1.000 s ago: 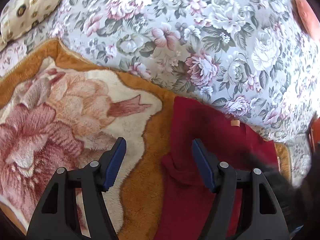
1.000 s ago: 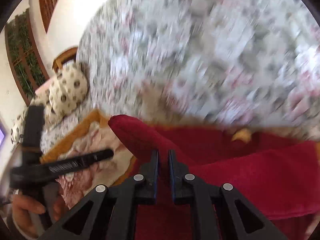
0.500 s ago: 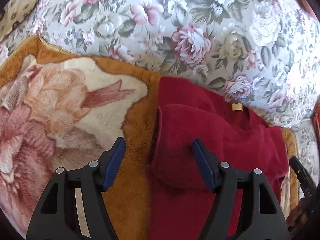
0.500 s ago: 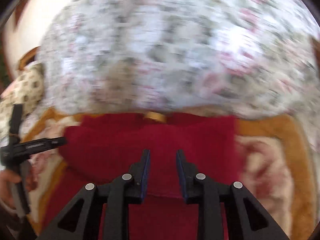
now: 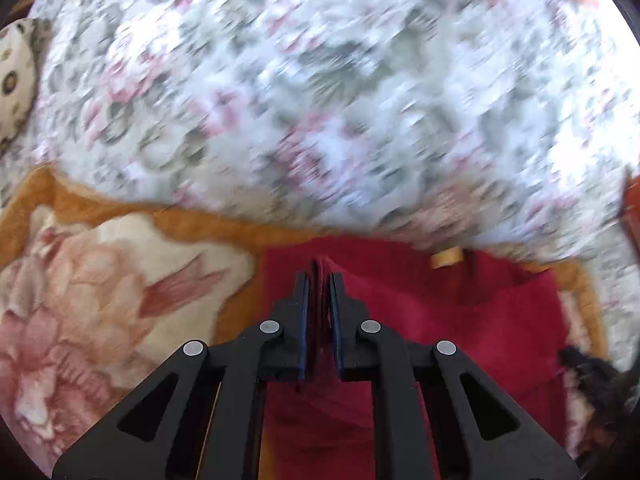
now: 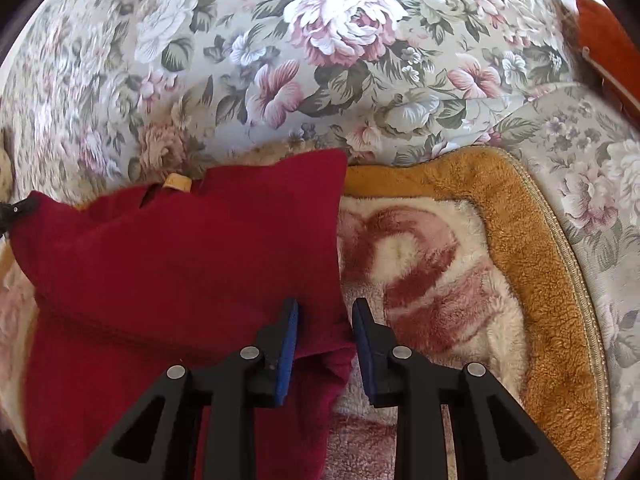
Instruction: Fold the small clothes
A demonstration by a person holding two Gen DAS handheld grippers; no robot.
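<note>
Dark red fleece garment [image 6: 180,264], sleeve folded in, pinched by left hand-held gripper [image 5: 319,280].

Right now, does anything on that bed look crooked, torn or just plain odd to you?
Nothing torn or spilled. The red garment on the plush blanket is only half folded: its far-left corner is lifted where the left gripper pinches it, and its right edge bunches unevenly between the right gripper's open fingers. That seems to be folding in progress, not damage.

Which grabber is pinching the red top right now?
The left gripper: its jaws are clamped on the red top. The right gripper is open.
</note>
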